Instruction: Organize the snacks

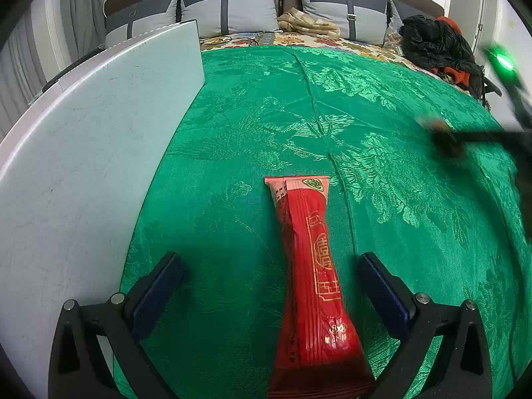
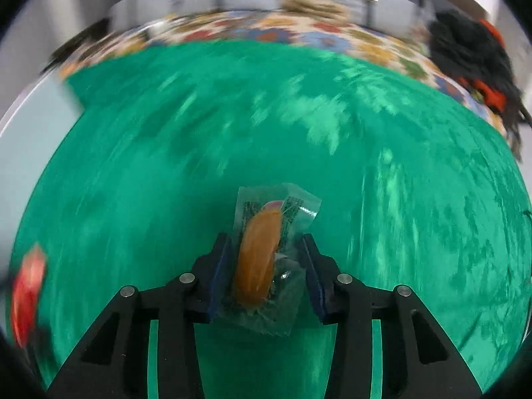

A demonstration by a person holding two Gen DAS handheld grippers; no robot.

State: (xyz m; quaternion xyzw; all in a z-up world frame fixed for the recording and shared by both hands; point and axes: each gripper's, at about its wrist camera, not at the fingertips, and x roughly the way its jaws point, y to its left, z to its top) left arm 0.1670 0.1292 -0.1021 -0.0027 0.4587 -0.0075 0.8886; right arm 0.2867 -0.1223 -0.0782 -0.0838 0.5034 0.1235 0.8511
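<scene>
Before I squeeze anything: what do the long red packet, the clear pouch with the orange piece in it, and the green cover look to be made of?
Long red packet with gold print: glossy plastic film, by its sheen and crimped end.
Clear pouch holding an orange piece: thin transparent plastic, crinkled; contents unclear.
Green patterned cover: shiny woven fabric, probably satin-like brocade, by its creases and gleaming leaf pattern.

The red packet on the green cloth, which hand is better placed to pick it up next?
Left. The left gripper stands open astride the red packet, while the right gripper already has a clear-wrapped snack between its fingers.
</scene>
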